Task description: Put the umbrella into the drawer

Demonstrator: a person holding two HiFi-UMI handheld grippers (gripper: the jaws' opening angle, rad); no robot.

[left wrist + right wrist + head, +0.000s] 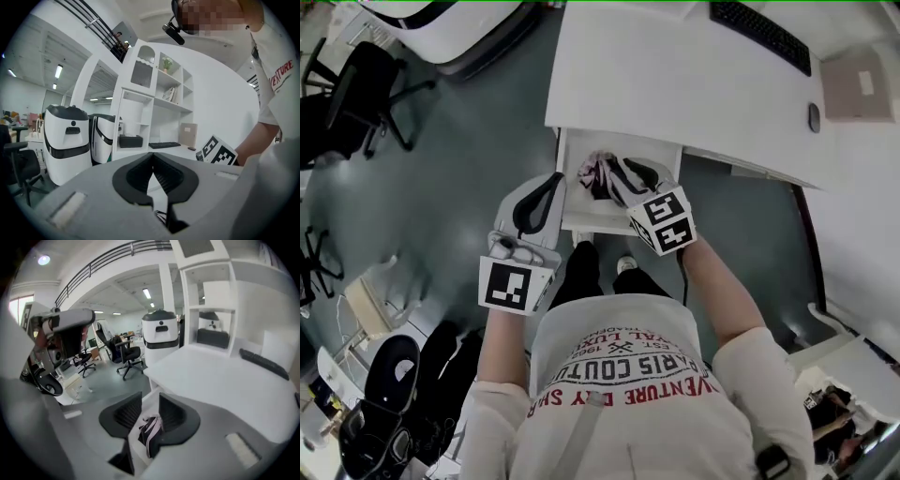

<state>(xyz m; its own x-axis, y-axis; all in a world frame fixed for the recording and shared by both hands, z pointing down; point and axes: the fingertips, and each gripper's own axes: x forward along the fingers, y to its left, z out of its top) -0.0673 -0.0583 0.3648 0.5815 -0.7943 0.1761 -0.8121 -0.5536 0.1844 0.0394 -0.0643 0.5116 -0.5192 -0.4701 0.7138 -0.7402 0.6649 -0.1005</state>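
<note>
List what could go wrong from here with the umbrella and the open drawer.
1. The umbrella lies bunched in the open drawer; loose folds could catch under the desk edge when the drawer is pushed in.
2. The right tool hangs open above the umbrella; loose fabric might snag on it and be dragged back out.

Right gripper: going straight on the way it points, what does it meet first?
Probably the umbrella lying in the open drawer; it sits on the line between the right gripper's parted jaws. Depth is unclear.
</note>
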